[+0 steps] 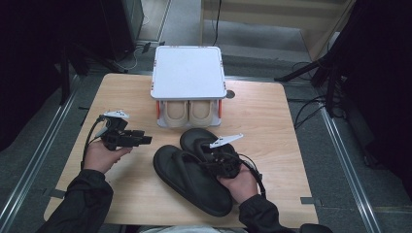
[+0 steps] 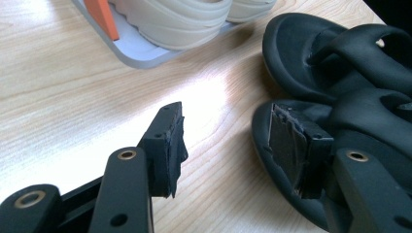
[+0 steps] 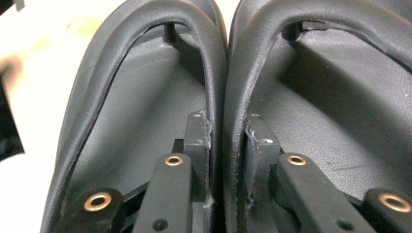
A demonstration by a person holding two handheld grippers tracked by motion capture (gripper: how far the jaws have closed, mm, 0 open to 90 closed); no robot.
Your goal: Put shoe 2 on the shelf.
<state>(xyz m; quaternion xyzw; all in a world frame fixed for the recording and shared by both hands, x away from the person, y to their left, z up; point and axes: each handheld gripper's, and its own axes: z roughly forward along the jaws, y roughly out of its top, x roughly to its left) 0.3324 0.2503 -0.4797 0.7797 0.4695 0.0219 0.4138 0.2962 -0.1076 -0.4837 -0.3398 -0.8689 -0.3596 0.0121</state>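
My right gripper (image 3: 226,160) is pinching the two inner straps (image 3: 218,73) of the black flip-flops (image 1: 194,170) together, one jaw inside each sandal. They're side by side on the table (image 1: 272,121), just in front of the little white shoe rack (image 1: 188,73), which has beige slippers (image 1: 187,112) parked underneath. My left gripper (image 2: 228,145) is off to the side, jaws spread over bare wood, nothing in them.

A lab-like recording room: wooden table (image 1: 272,116), tripod legs (image 1: 311,68), floor cables (image 1: 311,109).
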